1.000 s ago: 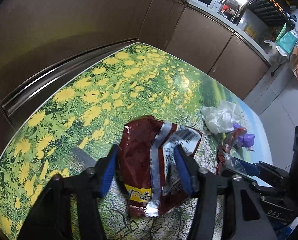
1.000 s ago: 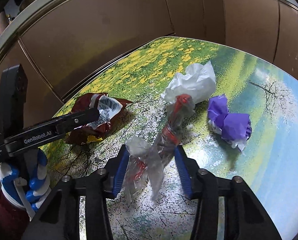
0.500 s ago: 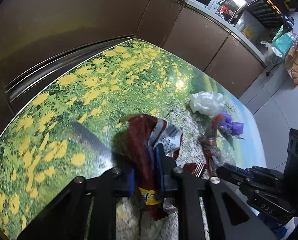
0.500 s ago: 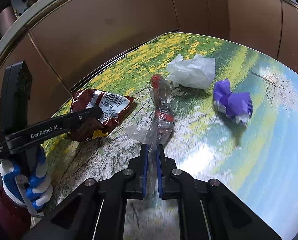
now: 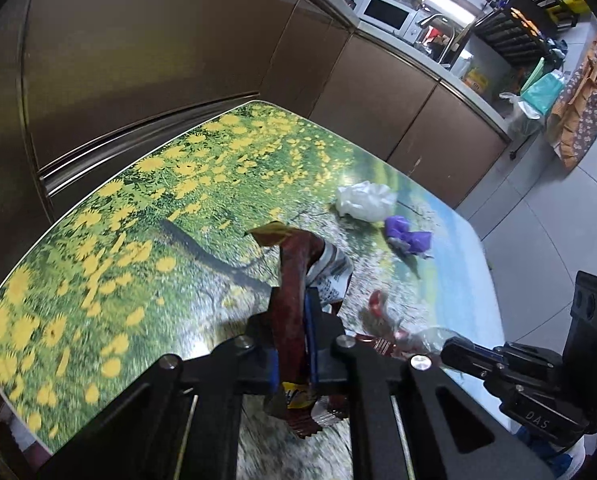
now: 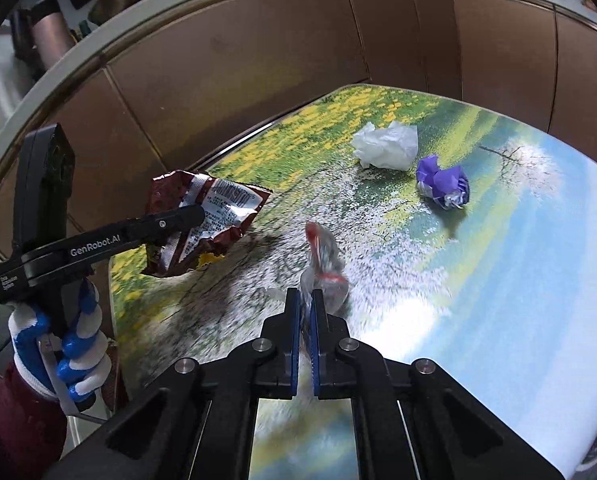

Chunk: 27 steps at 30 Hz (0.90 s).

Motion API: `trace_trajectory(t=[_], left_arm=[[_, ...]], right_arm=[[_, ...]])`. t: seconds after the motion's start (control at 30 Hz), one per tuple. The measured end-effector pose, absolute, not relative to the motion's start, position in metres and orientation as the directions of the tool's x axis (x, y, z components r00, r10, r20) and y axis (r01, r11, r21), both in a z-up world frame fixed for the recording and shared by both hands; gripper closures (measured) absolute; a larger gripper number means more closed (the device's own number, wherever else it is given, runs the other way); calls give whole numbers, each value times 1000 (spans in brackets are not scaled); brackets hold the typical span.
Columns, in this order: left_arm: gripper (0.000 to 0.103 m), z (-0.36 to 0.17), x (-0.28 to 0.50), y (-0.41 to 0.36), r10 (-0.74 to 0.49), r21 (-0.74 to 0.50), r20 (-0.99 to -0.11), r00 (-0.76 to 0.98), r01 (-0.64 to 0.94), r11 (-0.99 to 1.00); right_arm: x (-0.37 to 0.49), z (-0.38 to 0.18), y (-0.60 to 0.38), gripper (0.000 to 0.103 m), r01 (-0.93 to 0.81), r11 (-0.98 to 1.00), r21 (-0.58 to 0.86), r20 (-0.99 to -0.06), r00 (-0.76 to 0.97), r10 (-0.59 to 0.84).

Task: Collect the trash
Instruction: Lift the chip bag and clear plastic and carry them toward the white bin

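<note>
Jaws of left gripper point(image 5: 294, 336) pinch snack bag point(image 5: 294, 272); right gripper point(image 6: 304, 316) pinches clear wrapper point(image 6: 322, 256), both above table point(image 6: 498, 280).

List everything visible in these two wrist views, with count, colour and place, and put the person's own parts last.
Dark red foil snack wrapper: one, dark red and silver, held off the table in the left gripper.
Clear plastic wrapper with red print: one, transparent and red, pinched by the right gripper.
Crumpled white tissue: one, white, far part of the table.
Crumpled purple wrapper: one, purple, just right of the tissue.
Flower-meadow printed table: one, green, yellow, blue.
Brown cabinets: several, behind the table.
White microwave: one, on the far counter.
Left gripper: black, blue fingers, shut.
Right gripper: black, blue fingers, shut.
Gloved left hand: blue-and-white glove.
</note>
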<state>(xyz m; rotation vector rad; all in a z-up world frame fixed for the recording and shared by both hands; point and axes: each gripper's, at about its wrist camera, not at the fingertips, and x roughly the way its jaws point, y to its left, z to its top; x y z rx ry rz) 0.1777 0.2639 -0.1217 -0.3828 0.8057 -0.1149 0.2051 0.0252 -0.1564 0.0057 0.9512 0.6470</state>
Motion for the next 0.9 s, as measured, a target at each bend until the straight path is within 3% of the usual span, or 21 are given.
trace_trajectory(t=[0.9], left_arm=[[94,-69,113,217,-230,-347,-644,729,-11,938]], right_arm=[[123,-75,-57,100,-487,824,290,-624,556,549]])
